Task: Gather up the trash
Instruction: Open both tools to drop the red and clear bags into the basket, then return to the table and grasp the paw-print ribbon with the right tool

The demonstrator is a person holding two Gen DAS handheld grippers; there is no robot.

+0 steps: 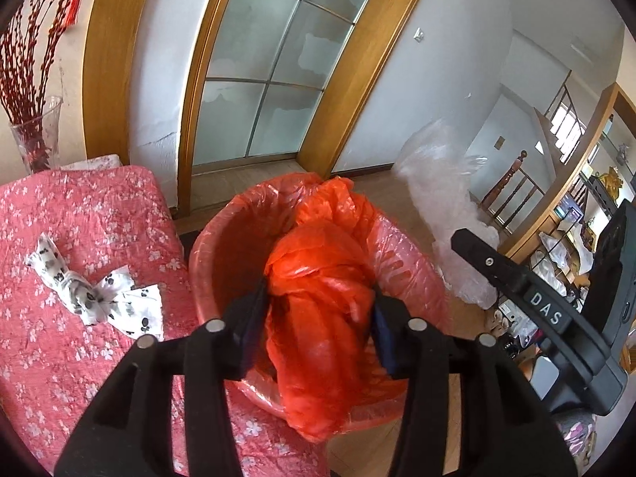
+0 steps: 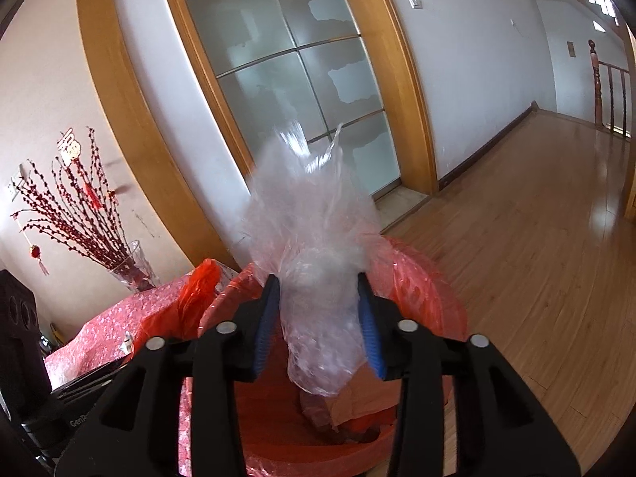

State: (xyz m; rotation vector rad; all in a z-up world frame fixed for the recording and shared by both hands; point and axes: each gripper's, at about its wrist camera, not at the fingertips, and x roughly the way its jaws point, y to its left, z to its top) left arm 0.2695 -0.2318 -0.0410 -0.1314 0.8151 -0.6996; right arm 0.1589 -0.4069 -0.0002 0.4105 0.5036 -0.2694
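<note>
The left gripper (image 1: 318,318) has a crumpled orange plastic bag (image 1: 318,278) between its part-open jaws, above the bag-lined red bin (image 1: 222,254). The right gripper (image 2: 318,318), similarly part-open, brackets a clear plastic bag (image 2: 318,246) over that bin; pad contact cannot be confirmed for either.

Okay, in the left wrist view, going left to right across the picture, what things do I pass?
Glass vase of red branches → paw-print cloth scrap on the pink floral cover → red-lined bin → orange plastic bag → clear plastic bag → right gripper.
</note>
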